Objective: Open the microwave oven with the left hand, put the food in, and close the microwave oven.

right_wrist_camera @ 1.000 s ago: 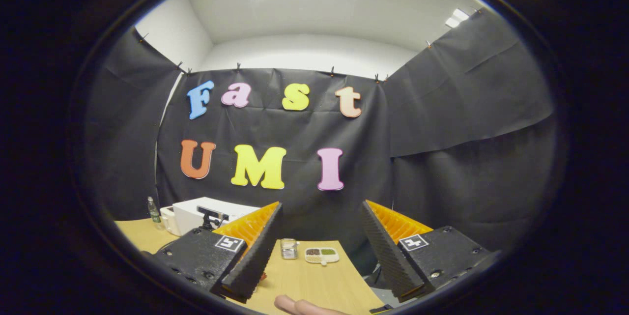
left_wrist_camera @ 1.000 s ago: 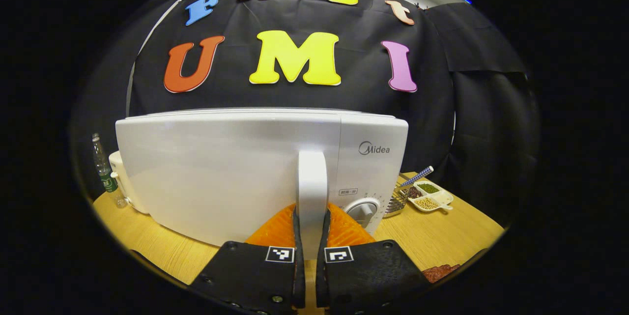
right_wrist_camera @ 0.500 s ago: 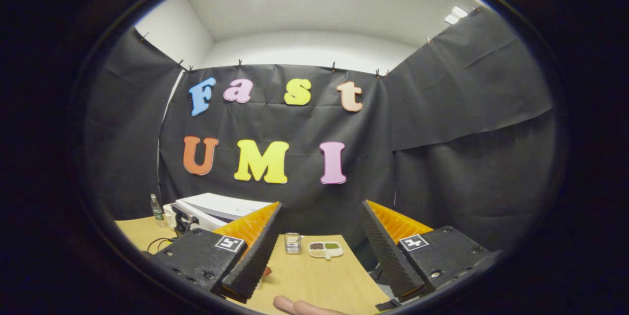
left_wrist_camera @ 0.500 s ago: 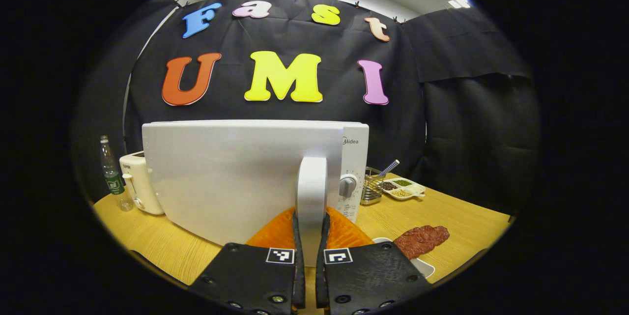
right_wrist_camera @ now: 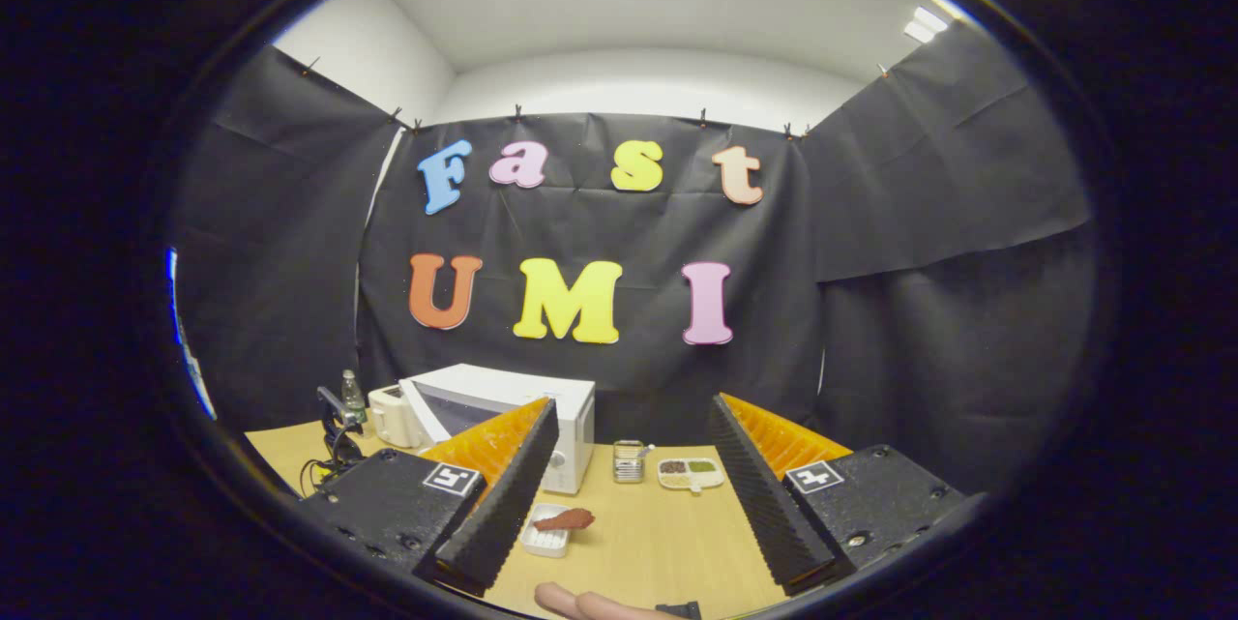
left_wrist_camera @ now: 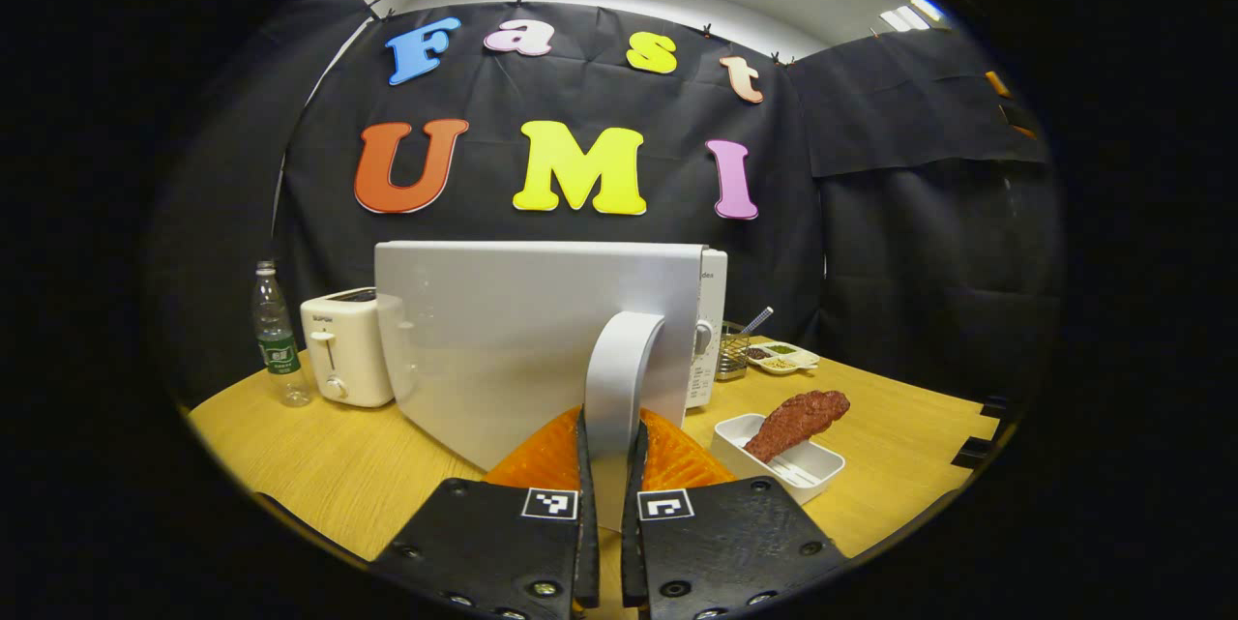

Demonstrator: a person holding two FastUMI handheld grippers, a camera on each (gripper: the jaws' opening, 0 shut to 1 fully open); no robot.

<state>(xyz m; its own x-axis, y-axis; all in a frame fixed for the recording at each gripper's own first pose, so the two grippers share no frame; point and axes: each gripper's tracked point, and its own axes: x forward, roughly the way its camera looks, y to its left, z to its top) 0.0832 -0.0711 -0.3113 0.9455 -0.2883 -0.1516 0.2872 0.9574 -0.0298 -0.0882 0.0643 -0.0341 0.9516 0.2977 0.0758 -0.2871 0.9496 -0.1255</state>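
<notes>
My left gripper is shut on the white handle of the microwave door, which stands swung outward from the white microwave. A brown piece of food lies in a small white dish on the table, to the right of the door. In the right gripper view the microwave sits far off with its door open to the left, and the food in its dish lies in front of it. My right gripper hangs open above the table, holding nothing.
A white toaster and a clear bottle stand left of the microwave. A wire basket and a divided dish of grains sit behind it to the right. A fingertip shows at the bottom of the right gripper view.
The left gripper has pulled the door handle outward, swinging the door wider; the toaster and the food dish have come into sight. The right gripper has turned left, bringing the microwave and food into view.
</notes>
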